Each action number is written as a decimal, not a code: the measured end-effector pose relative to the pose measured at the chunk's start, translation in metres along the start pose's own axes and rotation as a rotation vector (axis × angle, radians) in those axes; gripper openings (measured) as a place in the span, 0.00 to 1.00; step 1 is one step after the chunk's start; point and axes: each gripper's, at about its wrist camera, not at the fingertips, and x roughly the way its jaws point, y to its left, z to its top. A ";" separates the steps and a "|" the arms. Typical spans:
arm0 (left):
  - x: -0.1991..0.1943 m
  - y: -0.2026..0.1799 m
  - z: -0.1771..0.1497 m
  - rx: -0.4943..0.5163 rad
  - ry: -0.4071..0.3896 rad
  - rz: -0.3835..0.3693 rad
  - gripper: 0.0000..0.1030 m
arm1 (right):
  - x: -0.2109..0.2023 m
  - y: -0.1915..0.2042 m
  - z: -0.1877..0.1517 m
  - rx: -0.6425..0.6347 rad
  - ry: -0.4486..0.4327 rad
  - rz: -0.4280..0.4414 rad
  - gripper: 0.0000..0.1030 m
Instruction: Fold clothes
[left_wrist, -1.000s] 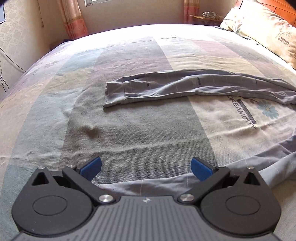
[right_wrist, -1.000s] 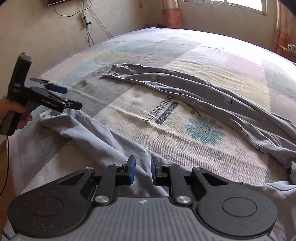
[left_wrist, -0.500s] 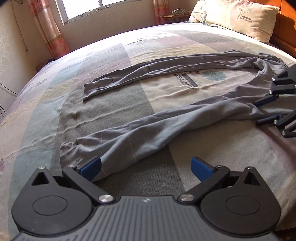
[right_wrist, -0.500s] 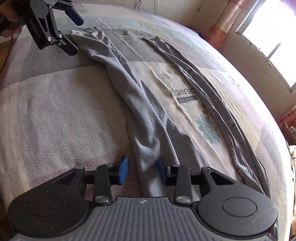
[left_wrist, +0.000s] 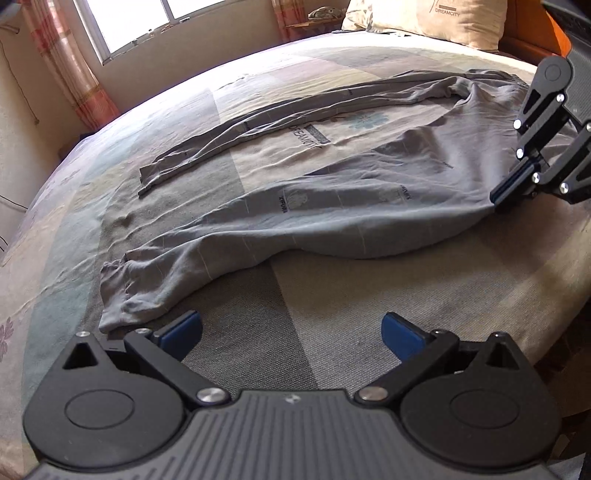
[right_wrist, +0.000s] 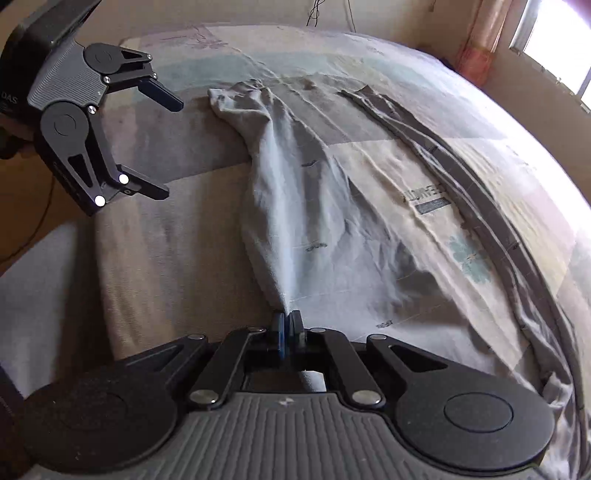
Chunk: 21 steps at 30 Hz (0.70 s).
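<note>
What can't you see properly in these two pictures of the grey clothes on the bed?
- Grey garment: in the right wrist view its far right end runs off the frame edge, and motion blur smears it.
- Fabric pinched in the right gripper: the shut pads hide how much is caught.
- Small print on the garment: too small to read in the left wrist view.
- Left gripper: open; the hand holding it is outside both views.

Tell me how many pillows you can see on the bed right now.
1. One pillow lies at the far end of the bed, by the headboard, seen in the left wrist view. The frame edge cuts it off, so another beside it may be hidden.
</note>
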 end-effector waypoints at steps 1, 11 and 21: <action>-0.002 0.000 -0.001 -0.004 -0.003 -0.004 1.00 | 0.000 0.000 -0.002 0.019 0.008 0.001 0.06; 0.007 0.020 -0.017 -0.115 0.056 0.005 1.00 | 0.002 0.026 0.030 -0.010 -0.105 0.017 0.11; 0.041 0.100 -0.042 -0.452 0.069 -0.127 1.00 | 0.031 0.042 0.057 0.010 -0.135 0.082 0.12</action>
